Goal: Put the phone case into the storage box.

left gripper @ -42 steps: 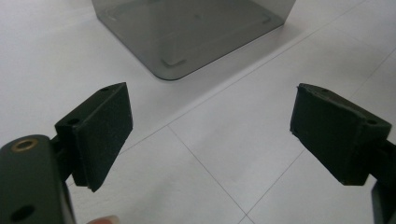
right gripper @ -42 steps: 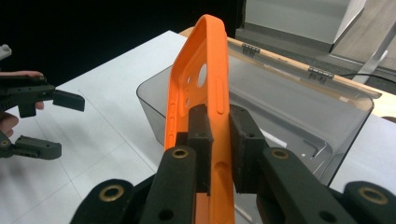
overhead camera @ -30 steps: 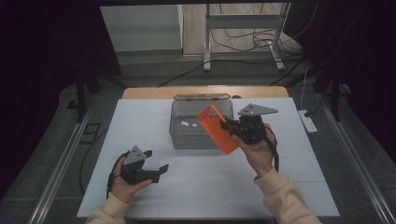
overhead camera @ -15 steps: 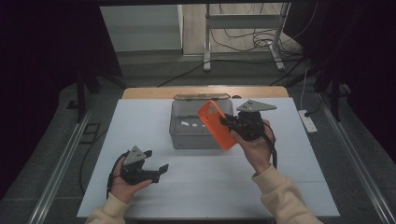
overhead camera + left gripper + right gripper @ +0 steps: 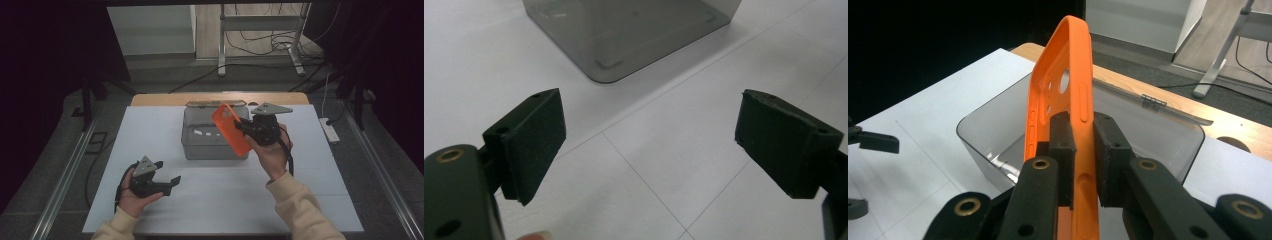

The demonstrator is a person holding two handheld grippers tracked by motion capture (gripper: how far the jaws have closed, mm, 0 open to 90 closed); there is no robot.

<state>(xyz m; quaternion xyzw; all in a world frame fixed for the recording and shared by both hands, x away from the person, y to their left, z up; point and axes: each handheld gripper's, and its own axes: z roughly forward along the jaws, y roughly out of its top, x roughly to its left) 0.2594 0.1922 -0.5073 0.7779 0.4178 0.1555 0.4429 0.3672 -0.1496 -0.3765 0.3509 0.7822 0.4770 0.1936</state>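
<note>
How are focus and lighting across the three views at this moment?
High view: white table evenly lit, surroundings dark, detail soft. Left gripper view: the left tool's black pads slightly blurred, the table sharper. Right gripper view: orange silicone phone case sharp in the right tool; smoky translucent plastic bin carries faint glints.

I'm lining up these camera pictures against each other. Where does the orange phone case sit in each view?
High view: the orange phone case is right of centre, tilted, clamped by the right gripper above the grey bin.
Left gripper view: not in it; the open left gripper faces a corner of the bin.
Right gripper view: centre, edge-on, rising between the shut jaws.
Shared landmark: the grey bin.
</note>
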